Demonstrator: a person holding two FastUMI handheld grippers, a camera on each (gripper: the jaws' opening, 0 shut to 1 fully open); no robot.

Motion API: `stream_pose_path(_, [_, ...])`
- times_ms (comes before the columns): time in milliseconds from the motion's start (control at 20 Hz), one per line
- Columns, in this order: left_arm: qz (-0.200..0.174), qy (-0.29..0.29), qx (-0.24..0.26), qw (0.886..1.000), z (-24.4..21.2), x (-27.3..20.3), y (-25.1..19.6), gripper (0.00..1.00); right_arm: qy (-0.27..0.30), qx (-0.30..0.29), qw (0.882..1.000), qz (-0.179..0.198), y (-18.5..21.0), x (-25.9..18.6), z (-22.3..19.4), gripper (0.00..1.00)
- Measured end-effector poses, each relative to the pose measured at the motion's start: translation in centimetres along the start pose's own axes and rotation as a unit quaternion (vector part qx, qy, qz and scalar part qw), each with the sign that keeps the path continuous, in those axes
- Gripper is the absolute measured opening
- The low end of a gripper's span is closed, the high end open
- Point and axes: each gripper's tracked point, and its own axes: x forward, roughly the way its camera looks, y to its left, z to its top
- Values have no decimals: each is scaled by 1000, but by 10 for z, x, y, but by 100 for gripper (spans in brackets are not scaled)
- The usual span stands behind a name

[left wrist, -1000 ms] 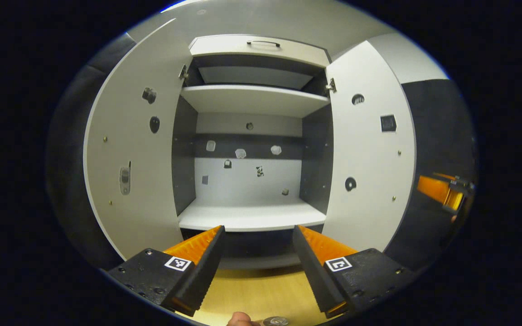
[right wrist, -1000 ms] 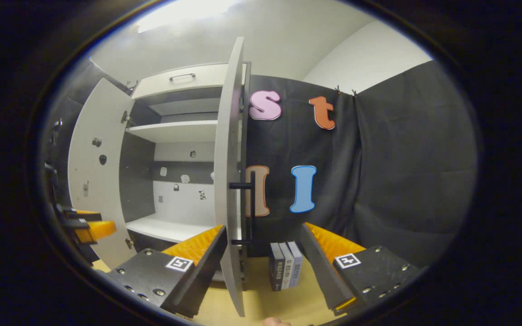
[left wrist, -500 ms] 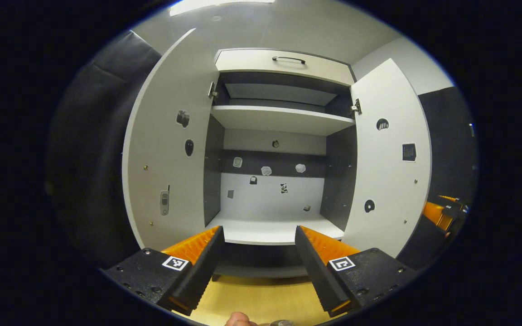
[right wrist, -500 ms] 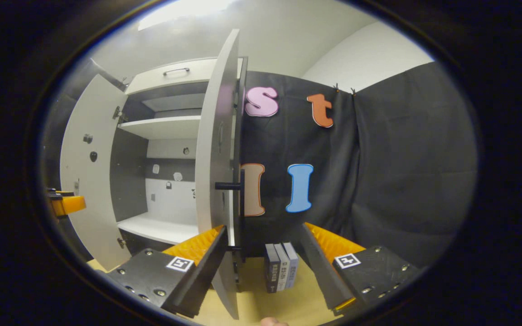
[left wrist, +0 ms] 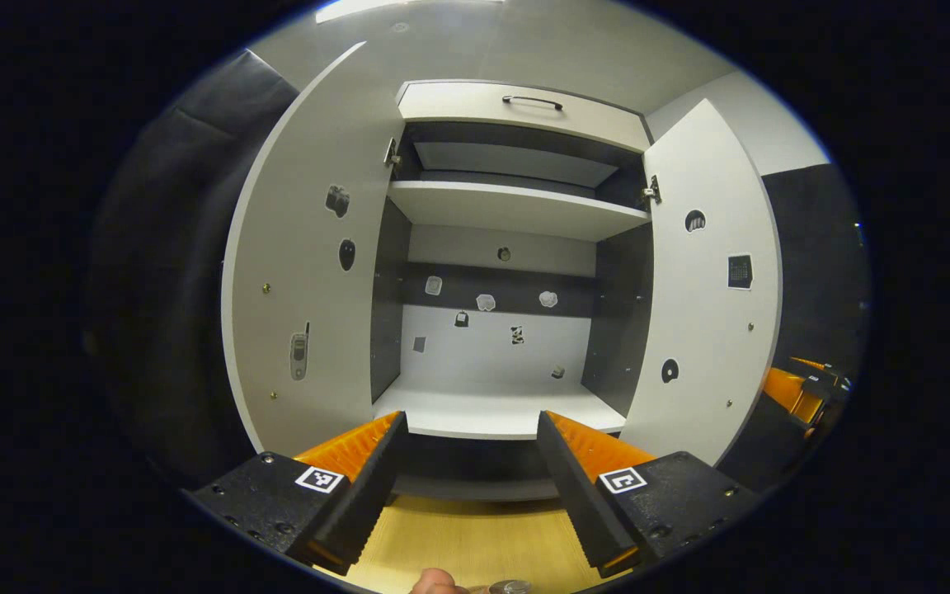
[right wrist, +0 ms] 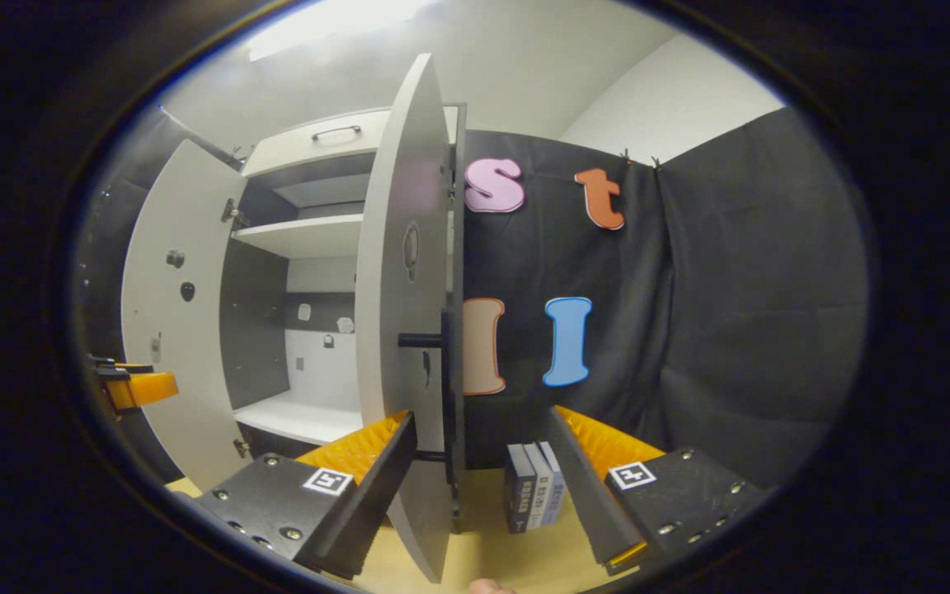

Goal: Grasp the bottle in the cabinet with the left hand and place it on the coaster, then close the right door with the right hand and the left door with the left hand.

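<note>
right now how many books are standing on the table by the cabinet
3. The books stand upright side by side on the wooden table, just right of the open right door, against the black cloth. Others may be hidden.

Book spines (right wrist: 534, 487): you can see print on them, but it is too small to read.
Gripper finger tags (left wrist: 318, 479): square black-and-white coded markers you cannot read as text.
Door stickers (left wrist: 740, 271): small pictures, one a dark grid; you get no legible words or numbers.
</note>
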Motion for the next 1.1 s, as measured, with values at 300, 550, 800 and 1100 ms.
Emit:
stream_pose_path(300, [28,0,10,1000,-3,-12,21,96,0,3,997,71,61,9,-1,97])
stream_pose_path(550, [52,4,-6,999,-6,-23,38,96,-4,27,990,141,106,10,4,93])
stream_pose_path(800, [70,6,-11,997,-9,-31,52,96,0,37,986,163,131,10,5,98])
stream_pose_path(1100, [76,13,-23,997,-15,-35,58,96,5,50,983,178,142,11,5,99])
